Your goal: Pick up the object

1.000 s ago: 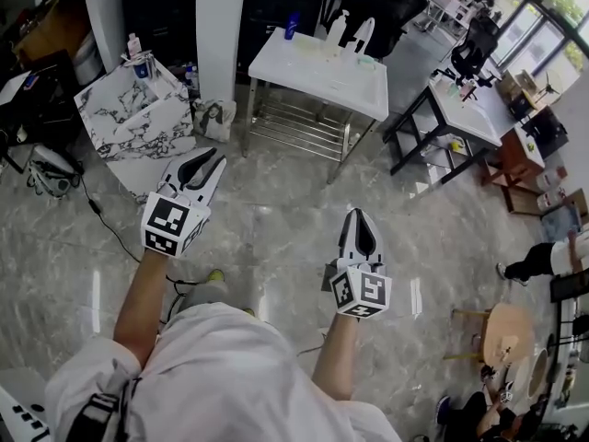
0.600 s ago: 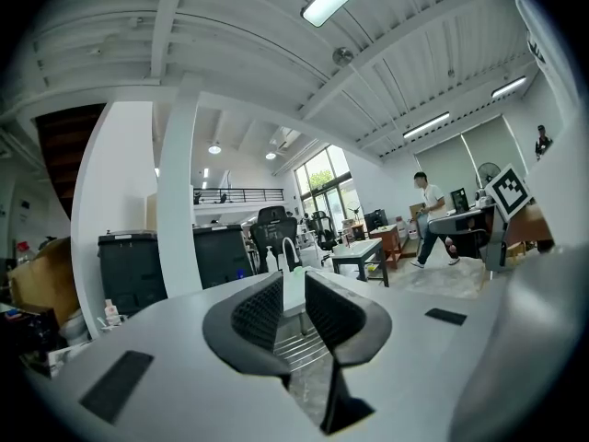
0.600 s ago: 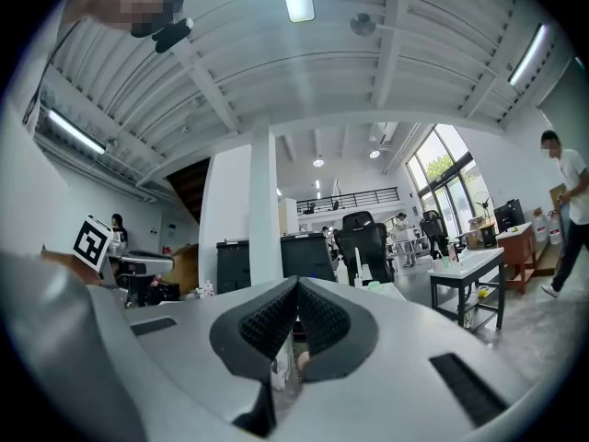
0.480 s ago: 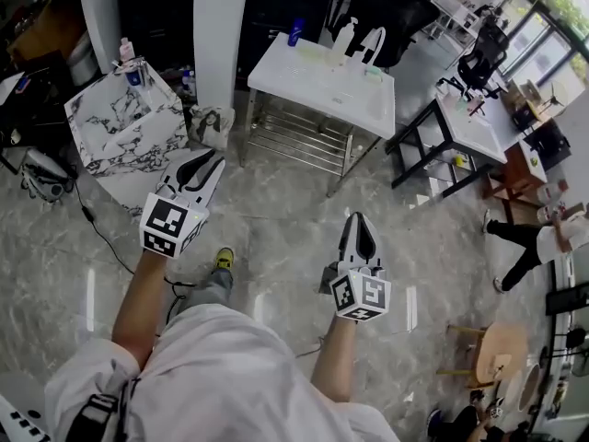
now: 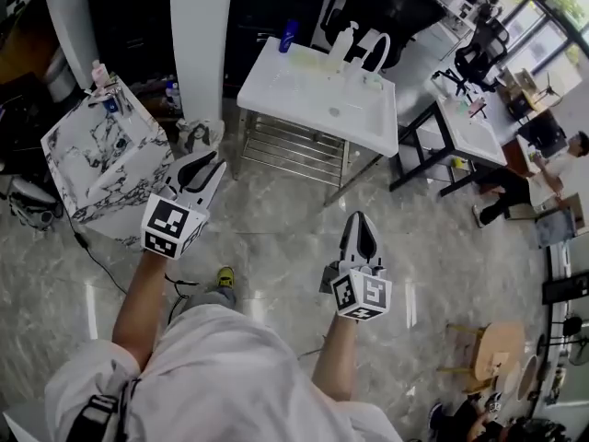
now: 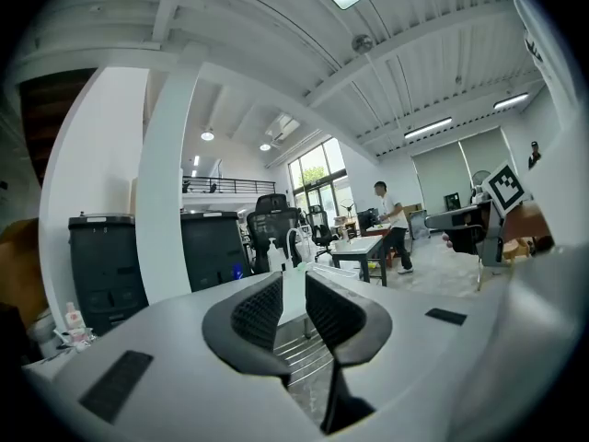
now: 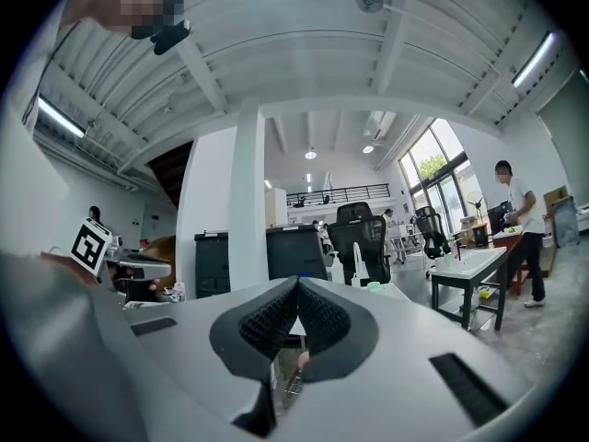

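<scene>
Left gripper [image 5: 203, 169] points toward the white table [image 5: 276, 86], jaws apart and empty, likely lining up for a grab; right gripper [image 5: 359, 221] hangs alongside, jaws pressed together, idle.

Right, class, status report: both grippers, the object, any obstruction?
Left gripper open, empty. Right gripper shut, empty. Nothing picked up; white metal-legged table with plastic bottles ahead. No obstruction seen.

open floor, big things ahead
bare floor [image 5: 276, 238] lies before the left gripper [image 5: 207, 166] and right gripper [image 5: 359, 219]; marble block [image 5: 97, 159] left, pillar [image 5: 198, 35] and white worktop [image 5: 317, 95] ahead.
</scene>
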{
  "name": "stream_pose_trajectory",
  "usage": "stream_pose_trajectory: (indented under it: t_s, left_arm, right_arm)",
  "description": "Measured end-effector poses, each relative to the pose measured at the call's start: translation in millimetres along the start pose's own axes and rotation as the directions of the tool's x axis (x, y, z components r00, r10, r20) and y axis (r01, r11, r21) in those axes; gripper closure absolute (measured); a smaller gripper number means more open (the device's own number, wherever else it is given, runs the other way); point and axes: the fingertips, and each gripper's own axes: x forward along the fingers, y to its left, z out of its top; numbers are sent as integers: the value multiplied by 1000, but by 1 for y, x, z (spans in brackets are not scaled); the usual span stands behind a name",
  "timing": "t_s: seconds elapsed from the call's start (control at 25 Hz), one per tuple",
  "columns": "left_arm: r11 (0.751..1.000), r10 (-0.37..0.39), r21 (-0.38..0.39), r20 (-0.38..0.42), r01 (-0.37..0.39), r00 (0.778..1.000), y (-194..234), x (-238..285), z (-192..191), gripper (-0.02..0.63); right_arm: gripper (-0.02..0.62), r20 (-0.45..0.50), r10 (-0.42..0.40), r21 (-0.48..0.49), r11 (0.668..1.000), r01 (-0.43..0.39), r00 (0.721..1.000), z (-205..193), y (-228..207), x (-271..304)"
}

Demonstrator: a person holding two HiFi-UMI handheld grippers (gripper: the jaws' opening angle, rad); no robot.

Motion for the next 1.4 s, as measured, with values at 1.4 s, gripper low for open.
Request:
stream_pose_trajectory:
  t_s: [1.4]
  left_arm:
    - [996,-89,14,-44,90,995,147,315,-25,537]
  right_arm:
    - [589,-4,-59,35,998,59,998,-22,-103,321]
